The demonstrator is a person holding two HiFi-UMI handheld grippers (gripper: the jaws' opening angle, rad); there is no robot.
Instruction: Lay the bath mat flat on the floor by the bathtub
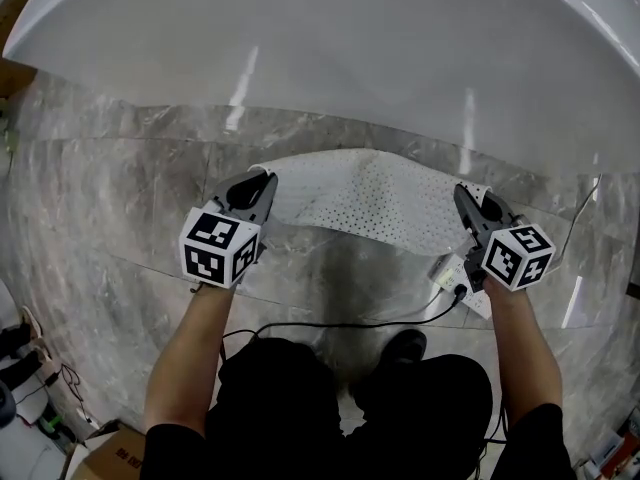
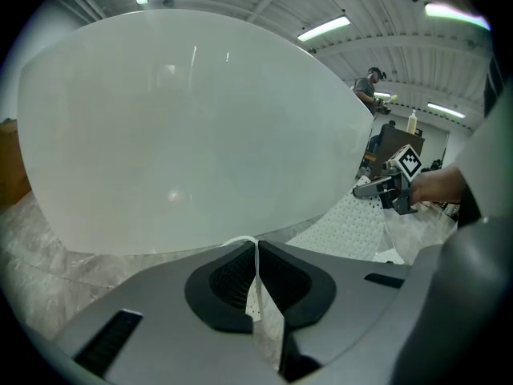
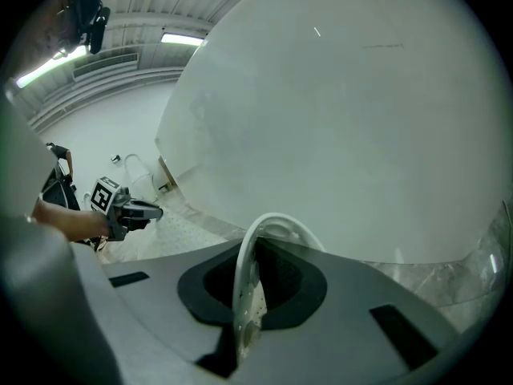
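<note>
Left tool [image 1: 262, 179] and right tool [image 1: 463, 195] clamp the bath mat [image 1: 372, 203].

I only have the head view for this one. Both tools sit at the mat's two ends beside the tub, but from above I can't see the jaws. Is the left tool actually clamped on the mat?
Observer: Yes. The left gripper view shows the left tool with its jaws together on a thin edge of the bath mat.
Operator: And the right one?
Observer: Likewise. In its own view the right tool is shut on the mat, and a white strip of it arches above the jaws.
Operator: Anything beyond the tub that I'm missing?
Observer: The left gripper view shows a person standing in the background past the bathtub.
</note>
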